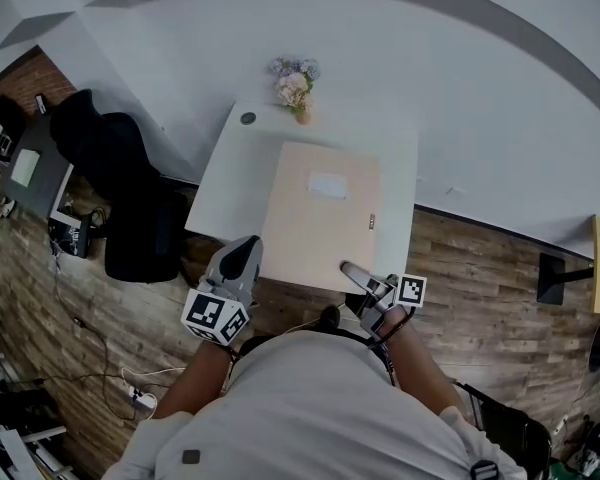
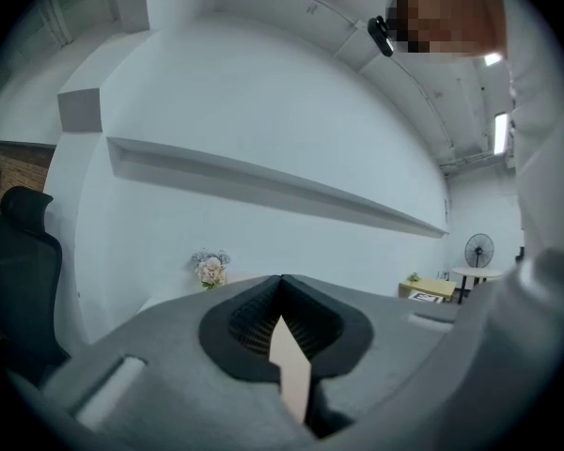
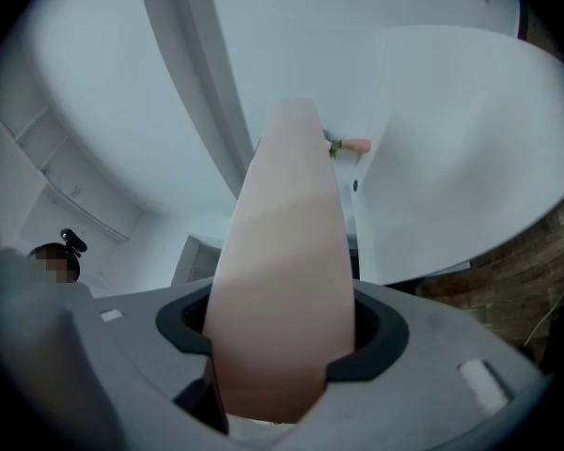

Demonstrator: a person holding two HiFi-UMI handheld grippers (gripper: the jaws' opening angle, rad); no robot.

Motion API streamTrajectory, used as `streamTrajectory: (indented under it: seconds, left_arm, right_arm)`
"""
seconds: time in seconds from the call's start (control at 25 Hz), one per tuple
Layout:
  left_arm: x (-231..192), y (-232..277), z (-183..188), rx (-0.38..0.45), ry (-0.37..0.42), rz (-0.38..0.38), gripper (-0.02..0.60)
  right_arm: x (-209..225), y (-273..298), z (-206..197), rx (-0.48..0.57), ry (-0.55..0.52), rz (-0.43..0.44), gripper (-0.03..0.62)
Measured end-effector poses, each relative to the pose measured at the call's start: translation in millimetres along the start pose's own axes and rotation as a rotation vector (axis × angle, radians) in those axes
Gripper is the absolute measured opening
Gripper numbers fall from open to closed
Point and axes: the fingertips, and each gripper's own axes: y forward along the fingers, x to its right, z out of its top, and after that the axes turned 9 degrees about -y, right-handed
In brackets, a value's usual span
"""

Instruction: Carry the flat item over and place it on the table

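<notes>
Overhead only, board [image 1: 320, 216] over white table [image 1: 228, 173]; up close, left gripper [image 1: 246, 252] and right gripper [image 1: 352, 270] both clamped on it

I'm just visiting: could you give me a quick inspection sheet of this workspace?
Surface: white rectangular table, against the wall.
Job's things: flat pale beige board held over the table; contact unclear.
Clutter: small bouquet of pale flowers; dark round disc.
Grippers: left gripper and right gripper both shut on the board's near edge.
Cables: loose cables on the wooden floor, left.
Surroundings: black office chair, white wall.
</notes>
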Motion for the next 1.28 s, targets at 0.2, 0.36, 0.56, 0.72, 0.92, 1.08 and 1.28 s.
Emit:
streamTrajectory:
  seconds: [0.2, 0.36, 0.56, 0.72, 0.92, 1.08, 1.28]
  left_arm:
    - [11, 30, -6, -0.006, -0.004, 0.016, 0.0]
    - [11, 45, -11, -0.025, -0.008, 0.02, 0.0]
    - [-2, 63, -14, -0.034, -0.021, 0.021, 0.0]
    - [-19, 82, -24, -0.054, -0.027, 0.016, 0.0]
    - [-45, 106, -26, -0.082, -0.055, 0.011, 0.0]
    - [-69, 123, -31, -0.111, -0.069, 0.006, 0.0]
    - [-102, 139, -36, -0.143, -0.094, 0.006, 0.0]
  right_arm:
    - [9, -15, 28, -0.018, 0.008, -0.001, 0.299]
    - [16, -22, 43, -0.018, 0.006, -0.009, 0.299]
    - [28, -20, 56, -0.003, 0.021, -0.027, 0.299]
    - [43, -15, 64, -0.003, 0.018, -0.06, 0.299]
    - [68, -1, 77, 0.0, 0.03, -0.112, 0.3]
    - [91, 19, 88, 0.001, 0.043, -0.147, 0.301]
    - [121, 40, 98, 0.002, 0.061, -0.2, 0.301]
